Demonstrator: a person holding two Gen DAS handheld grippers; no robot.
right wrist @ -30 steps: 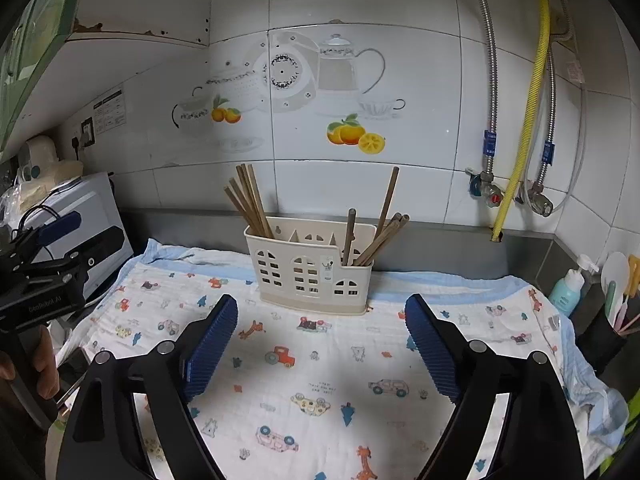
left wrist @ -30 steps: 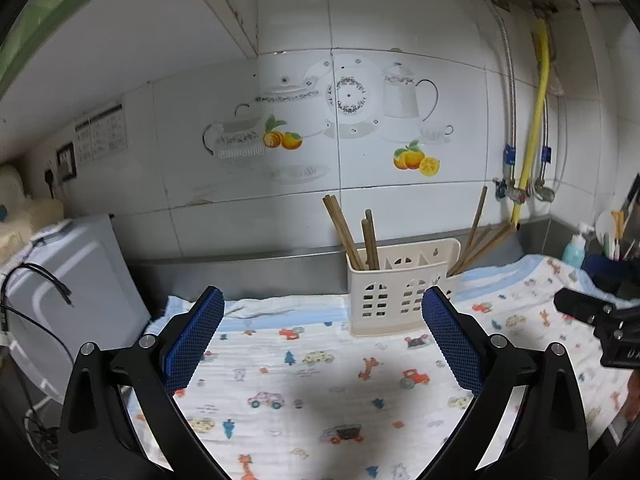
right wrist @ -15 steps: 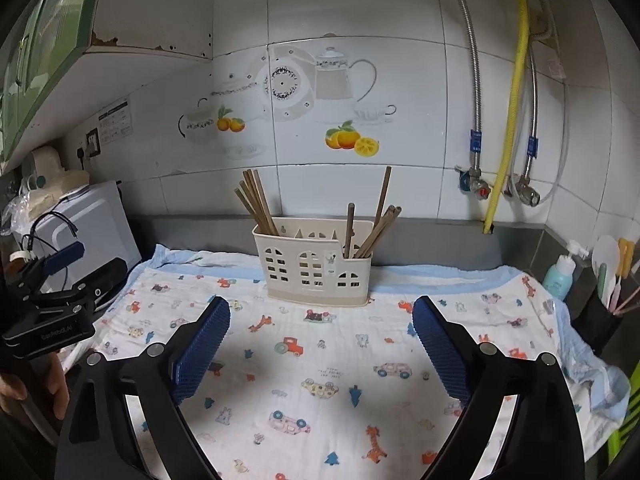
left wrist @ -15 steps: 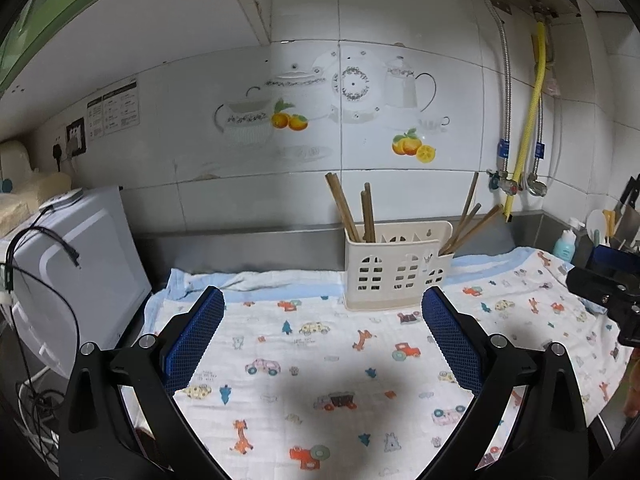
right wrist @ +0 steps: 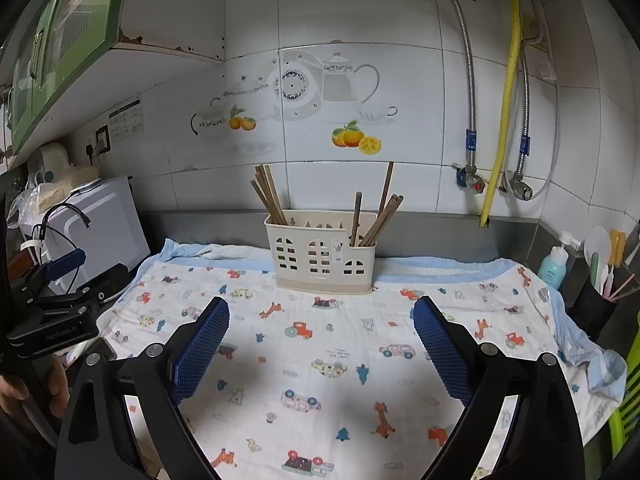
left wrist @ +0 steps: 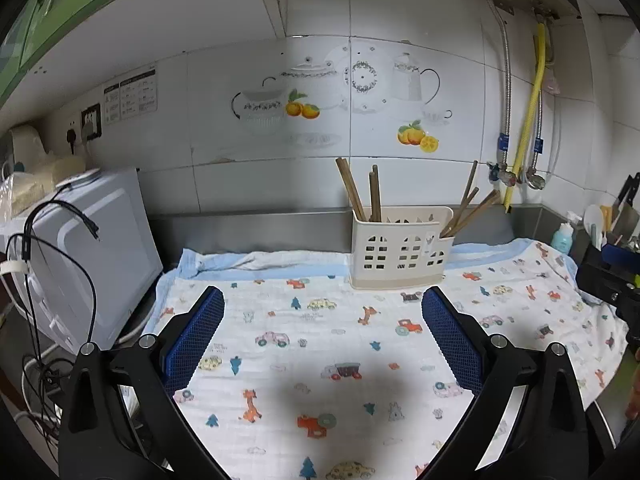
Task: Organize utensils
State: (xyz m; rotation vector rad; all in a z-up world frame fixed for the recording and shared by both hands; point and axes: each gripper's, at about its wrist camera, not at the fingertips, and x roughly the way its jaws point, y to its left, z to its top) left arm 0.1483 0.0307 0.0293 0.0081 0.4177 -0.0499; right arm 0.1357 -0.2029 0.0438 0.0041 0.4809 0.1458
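While the cream utensil holder (left wrist: 401, 251) is sitting at the back of the printed cloth (left wrist: 320, 360), holding brown chopsticks (left wrist: 362, 194), the left gripper (left wrist: 322, 328) and right gripper (right wrist: 320, 330) are hovering in front of it, both spread wide and holding nothing.

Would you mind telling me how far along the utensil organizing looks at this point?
Done, apparently: the chopsticks stand in the cream holder at the back of the printed cloth, in a left and a right bunch, and no loose utensil shows on the cloth. In hand: nothing; the left tool and right tool are both open and empty. Left: little that I can see.
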